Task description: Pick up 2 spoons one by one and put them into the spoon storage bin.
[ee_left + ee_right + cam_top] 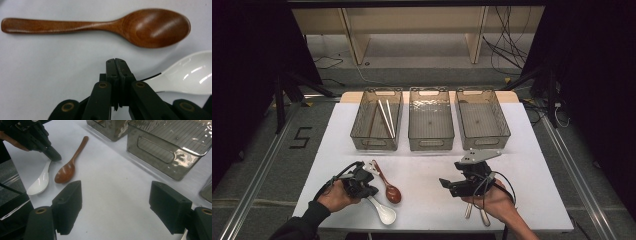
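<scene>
While the left claw (118, 65) is pressing its jaws fully together, it is pinching the handle of the white ceramic spoon (186, 75); in the left gripper view the thin handle is running into the seam between the two black jaws, and the glossy bowl is lying just to the right of the jaw tips on the white bench (50, 62). Beyond the claw's tips, the brown wooden spoon (105, 25) is lying flat and apart from them, its handle stretching to the left and its bowl to the right, close to the white bowl but not touching it.

In the high view the left claw (364, 186) is sitting between the two spoons, with the wooden spoon (389, 187) just on its right and the white spoon's bowl (384, 214) nearer the person.

Well apart to the right, the right claw (116, 205) is holding its jaws spread wide with only bare bench between them. Ahead of it and to its right, a smoky clear bin (170, 147) is standing, one of three set in a row; the left bin (377, 120) is holding a pair of pale chopsticks (387, 117). Under the right hand (492, 200), some metal cutlery (476, 214) is lying on the bench.
</scene>
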`<state>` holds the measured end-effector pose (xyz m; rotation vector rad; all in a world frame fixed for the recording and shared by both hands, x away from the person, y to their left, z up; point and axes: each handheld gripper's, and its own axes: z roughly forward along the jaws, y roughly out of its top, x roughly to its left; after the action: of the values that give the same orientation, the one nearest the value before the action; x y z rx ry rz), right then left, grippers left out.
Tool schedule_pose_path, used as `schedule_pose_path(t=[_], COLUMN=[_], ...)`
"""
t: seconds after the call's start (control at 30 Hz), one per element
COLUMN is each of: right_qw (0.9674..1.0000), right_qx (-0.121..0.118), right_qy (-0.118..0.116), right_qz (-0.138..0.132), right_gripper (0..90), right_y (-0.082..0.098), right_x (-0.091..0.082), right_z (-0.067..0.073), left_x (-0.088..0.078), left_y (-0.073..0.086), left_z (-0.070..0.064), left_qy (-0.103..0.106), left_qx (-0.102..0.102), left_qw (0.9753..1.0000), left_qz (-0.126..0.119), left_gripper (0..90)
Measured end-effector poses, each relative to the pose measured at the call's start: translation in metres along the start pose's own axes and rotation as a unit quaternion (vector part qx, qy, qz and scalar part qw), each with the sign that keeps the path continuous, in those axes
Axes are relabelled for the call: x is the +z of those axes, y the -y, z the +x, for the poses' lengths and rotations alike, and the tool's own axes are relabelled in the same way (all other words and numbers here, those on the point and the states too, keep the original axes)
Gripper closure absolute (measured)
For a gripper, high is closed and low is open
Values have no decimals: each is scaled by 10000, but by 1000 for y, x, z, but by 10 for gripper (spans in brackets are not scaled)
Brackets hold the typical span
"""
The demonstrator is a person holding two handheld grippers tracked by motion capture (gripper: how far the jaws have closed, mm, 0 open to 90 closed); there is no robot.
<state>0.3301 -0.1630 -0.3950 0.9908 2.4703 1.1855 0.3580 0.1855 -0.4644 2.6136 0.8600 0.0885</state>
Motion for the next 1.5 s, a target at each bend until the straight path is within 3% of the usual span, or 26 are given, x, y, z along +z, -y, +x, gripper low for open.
schedule_pose_path(t=[0.6, 0.73, 0.83, 0.97, 1.1, 1.17, 1.27, 1.5], right_qw=[10000, 10000, 10000, 10000, 10000, 10000, 10000, 10000], right_qx=[33, 39, 55, 48, 38, 37, 44, 39], right_qy=[17, 23, 28, 26, 31, 30, 29, 24], right_qz=[-28, -22, -34, -25, -17, -14, -17, -13], right_gripper=[275, 275, 276, 275, 275, 275, 276, 275], right_y=[2, 2, 2, 2, 2, 2, 2, 2], right_x=[-4, -4, -4, -4, -3, -3, -3, -3], right_z=[-2, -2, -2, -3, -2, -2, -2, -3], left_x=[-11, -11, -12, -19, -26, -27, -25, -18], left_y=[19, 19, 20, 17, 14, 13, 14, 15], left_z=[-13, -14, -14, -10, -12, -15, -18, -25], left_qy=[103, 130, 143, 90, 42, 83, 144, 329], left_qx=[-237, -187, -242, -318, -237, -108, 20, 385], left_qw=[9991, 9988, 9989, 9993, 9997, 9999, 9997, 9976], left_qz=[329, 422, 367, 169, 4, 79, 211, 467], left_gripper=[873, 866, 849, 749, 565, 453, 358, 284])
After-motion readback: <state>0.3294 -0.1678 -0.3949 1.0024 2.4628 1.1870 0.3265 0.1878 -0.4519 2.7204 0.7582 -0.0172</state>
